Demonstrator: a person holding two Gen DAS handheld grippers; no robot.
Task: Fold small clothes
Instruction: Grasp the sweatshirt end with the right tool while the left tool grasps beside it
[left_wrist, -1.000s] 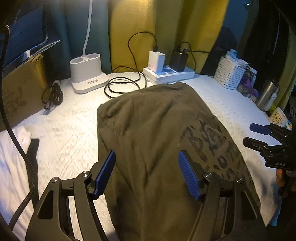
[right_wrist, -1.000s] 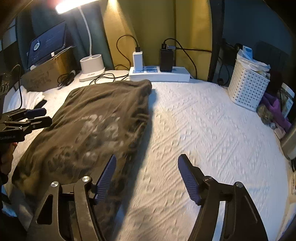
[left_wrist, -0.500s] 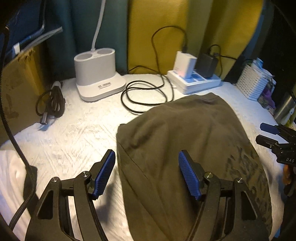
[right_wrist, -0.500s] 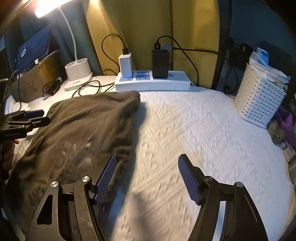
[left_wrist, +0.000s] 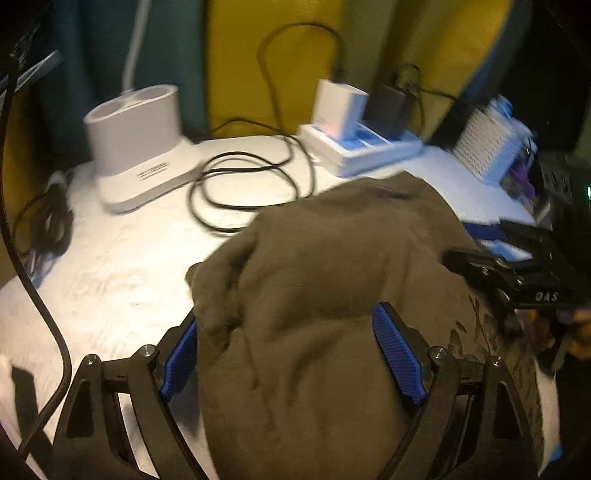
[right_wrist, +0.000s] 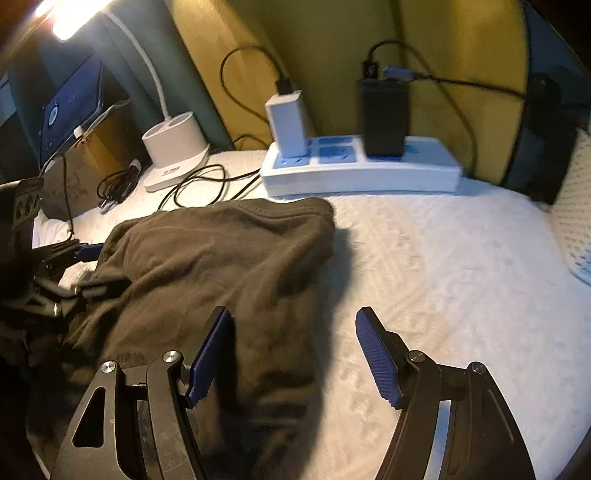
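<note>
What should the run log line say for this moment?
garment: olive shirt bunched on white bedspread | left gripper: opening, shirt between jaws | right gripper: open at shirt edge

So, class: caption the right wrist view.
Open right gripper straddles the edge of an olive-brown cotton garment on a white textured bedspread.

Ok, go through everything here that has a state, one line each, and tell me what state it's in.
Olive garment: rumpled on the white bedspread, not neatly folded.
Left gripper: jaws opening, cloth between them, pads not pressing it.
Right gripper: open, over the garment's edge.
Desk lamp: on.
White charger: plugged into the power strip.
Black adapter: plugged in too.
Black cable: loosely coiled.
</note>
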